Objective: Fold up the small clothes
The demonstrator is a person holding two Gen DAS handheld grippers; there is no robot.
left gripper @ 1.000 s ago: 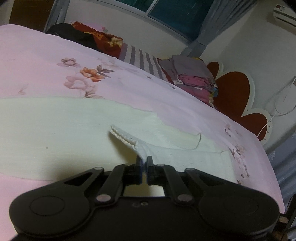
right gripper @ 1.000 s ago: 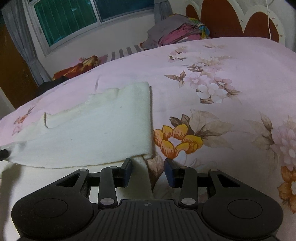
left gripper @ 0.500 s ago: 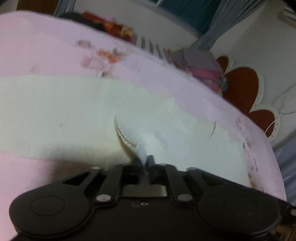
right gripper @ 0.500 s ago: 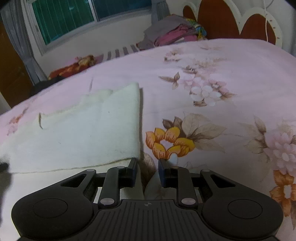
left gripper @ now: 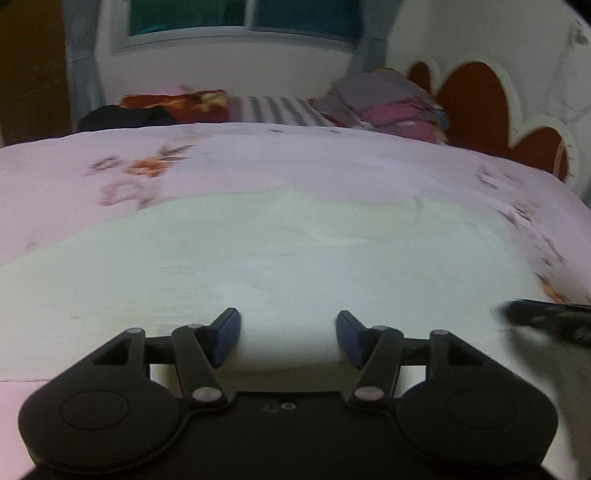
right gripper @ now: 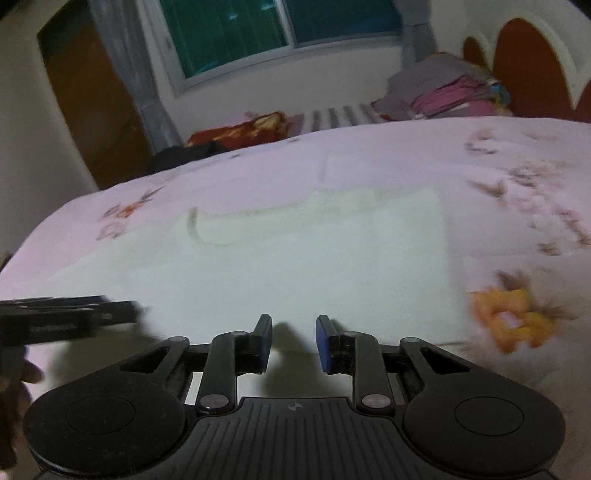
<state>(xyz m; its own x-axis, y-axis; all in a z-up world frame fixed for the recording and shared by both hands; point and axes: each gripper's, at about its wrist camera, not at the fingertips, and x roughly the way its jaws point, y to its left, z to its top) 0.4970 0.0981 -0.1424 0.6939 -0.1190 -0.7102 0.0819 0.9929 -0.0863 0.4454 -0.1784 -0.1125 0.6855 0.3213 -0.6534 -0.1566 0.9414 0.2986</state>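
A cream knit garment [left gripper: 258, 258] lies flat, folded over on itself, on the pink floral bedspread [left gripper: 74, 177]; it also shows in the right wrist view [right gripper: 314, 266]. My left gripper [left gripper: 288, 332] is open and empty, just above the garment's near edge. My right gripper [right gripper: 293, 338] is open and empty, also at the garment's near edge. The left gripper shows at the left edge of the right wrist view [right gripper: 66, 317], and the right gripper shows at the right edge of the left wrist view [left gripper: 546, 321]. Both views are blurred by motion.
A stack of folded clothes [left gripper: 388, 107] sits at the bed's far right by the red headboard [left gripper: 476, 99]. Striped [left gripper: 280, 107], red [left gripper: 173, 101] and black [left gripper: 125, 116] fabrics lie along the far edge under the window [right gripper: 258, 29].
My left gripper let go of the garment's corner and opened wide; the fabric now lies flat. My right gripper opened a little and shifted left over the garment. Both cameras swung towards the window.
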